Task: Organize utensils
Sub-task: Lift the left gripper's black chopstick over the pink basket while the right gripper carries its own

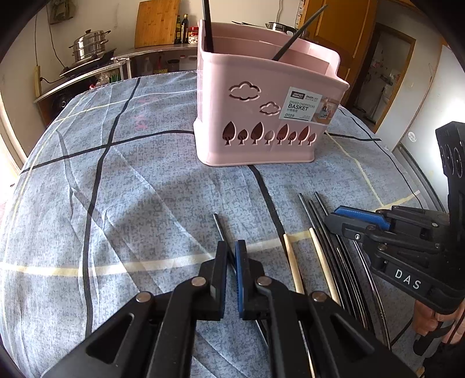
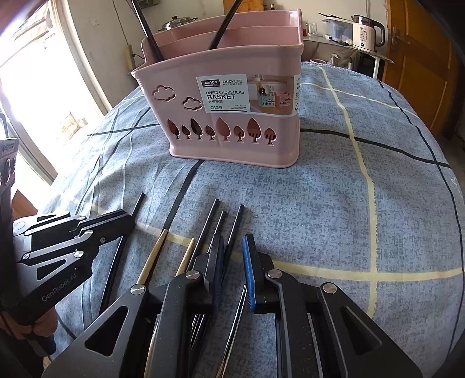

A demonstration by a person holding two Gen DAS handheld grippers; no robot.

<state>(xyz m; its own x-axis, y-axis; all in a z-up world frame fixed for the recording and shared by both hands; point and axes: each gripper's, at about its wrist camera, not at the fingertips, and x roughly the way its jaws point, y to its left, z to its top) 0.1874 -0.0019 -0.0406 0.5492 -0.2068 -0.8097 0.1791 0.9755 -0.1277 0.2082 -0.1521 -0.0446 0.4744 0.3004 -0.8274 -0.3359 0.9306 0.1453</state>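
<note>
A pink divided basket [image 1: 261, 116] [image 2: 232, 116] stands on the table with two black chopsticks [image 1: 207, 26] [image 2: 221, 29] upright in it. My left gripper [image 1: 231, 247] [image 2: 128, 216] straddles a single black chopstick [image 1: 218, 225] [image 2: 139, 205] lying on the cloth, its jaws narrowly apart around it. My right gripper [image 2: 232, 241] [image 1: 334, 216] is open low over a bundle of black chopsticks [image 2: 216, 215] [image 1: 316, 209], beside two wooden chopsticks [image 2: 158, 247] [image 1: 290, 261]. A thin metal utensil handle [image 2: 235, 319] lies between its jaws.
The table is covered with a blue checked cloth [image 1: 130, 189] [image 2: 348, 203]. Behind it stand a steel pot [image 1: 90, 43], a cutting board [image 1: 157, 23] and bottles on a counter. A kettle [image 2: 367, 32] sits on a shelf at the back right.
</note>
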